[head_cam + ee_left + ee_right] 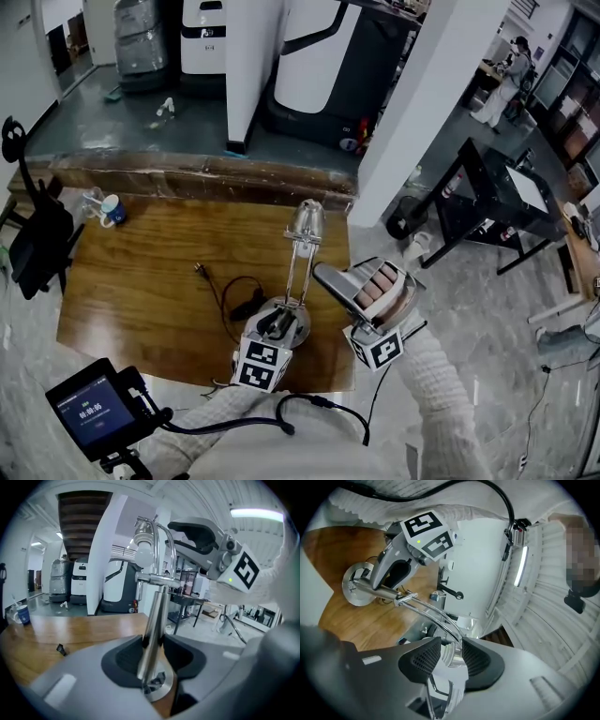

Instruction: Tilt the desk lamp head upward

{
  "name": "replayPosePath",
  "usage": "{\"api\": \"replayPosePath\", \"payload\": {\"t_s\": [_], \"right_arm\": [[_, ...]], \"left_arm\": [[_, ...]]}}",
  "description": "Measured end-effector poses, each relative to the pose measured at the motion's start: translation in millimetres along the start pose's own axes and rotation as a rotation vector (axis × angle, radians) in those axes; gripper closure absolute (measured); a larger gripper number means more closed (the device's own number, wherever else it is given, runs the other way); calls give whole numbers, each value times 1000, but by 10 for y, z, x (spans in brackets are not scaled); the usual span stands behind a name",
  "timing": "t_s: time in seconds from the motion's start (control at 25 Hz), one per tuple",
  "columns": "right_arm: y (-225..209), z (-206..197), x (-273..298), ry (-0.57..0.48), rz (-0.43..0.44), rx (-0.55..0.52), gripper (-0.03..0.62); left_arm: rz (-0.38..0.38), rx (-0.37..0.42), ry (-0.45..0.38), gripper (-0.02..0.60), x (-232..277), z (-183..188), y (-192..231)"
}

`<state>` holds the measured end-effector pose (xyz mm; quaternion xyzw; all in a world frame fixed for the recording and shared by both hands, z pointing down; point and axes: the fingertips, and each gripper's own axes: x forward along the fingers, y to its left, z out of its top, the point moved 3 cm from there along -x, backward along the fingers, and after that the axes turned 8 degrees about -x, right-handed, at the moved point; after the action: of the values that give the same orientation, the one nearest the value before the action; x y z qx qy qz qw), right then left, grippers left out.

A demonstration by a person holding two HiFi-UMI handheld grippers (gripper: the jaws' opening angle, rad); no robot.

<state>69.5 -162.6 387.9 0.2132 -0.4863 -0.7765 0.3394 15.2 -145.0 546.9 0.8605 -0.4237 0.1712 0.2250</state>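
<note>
One cup (112, 211) is seen well ahead & left of the L gripper (278, 324), upright on the wooden surface (131, 300); contents can't be made out. The desk lamp stem (152, 630) is clamped by the L gripper, low down, just above the round base (355, 590). The lamp head (307, 222) is straddled by the R gripper (449, 654), jaws apart, not clamped. A black cord (230, 295) is laid just left of the L gripper. Beyond the surface a grey floor (487, 309), white pillar (422, 103) & white machines (314, 56) are seen; a black stand (478, 197) is set to the R gripper's right.
</note>
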Motion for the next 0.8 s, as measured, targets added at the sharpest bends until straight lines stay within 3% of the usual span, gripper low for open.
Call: {"api": "replayPosePath", "payload": {"t_s": [0.28,0.48,0.64,0.8], "right_arm": [[-144,66,301,-64,-90,-93,411],[-106,115,427,-81,-110,-53,479],[51,19,518,-30,-21,46,491],[243,-65,625,-9,90,235,503]], "left_arm": [[12,-19,-9,440,-12,53,20],[17,-24,2,440,-5,4,41],[21,-22,0,440,-9,39,37],[16,-26,2,440,-28,57,18]]}}
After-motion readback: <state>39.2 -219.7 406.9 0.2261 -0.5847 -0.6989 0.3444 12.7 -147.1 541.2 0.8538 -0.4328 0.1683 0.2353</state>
